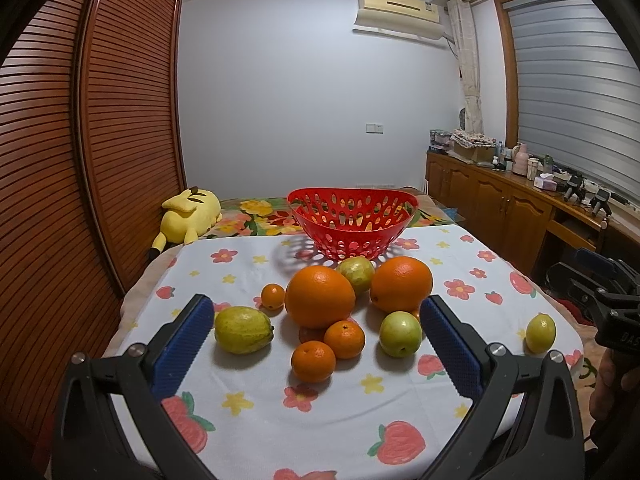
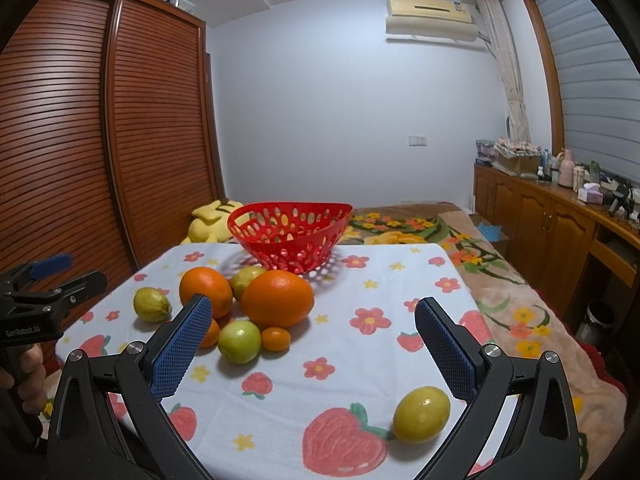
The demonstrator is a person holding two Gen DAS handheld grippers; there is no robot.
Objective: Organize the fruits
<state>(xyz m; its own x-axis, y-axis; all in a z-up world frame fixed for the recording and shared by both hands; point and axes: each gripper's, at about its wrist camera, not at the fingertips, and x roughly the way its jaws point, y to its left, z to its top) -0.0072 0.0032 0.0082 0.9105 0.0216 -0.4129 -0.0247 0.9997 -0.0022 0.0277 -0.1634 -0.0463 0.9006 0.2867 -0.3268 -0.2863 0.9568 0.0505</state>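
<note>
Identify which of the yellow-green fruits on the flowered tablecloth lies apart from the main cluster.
The round yellow-green fruit near the right gripper, alone on the cloth's near right part. The other green ones, such as the oval one, sit with the oranges before the red basket.
</note>
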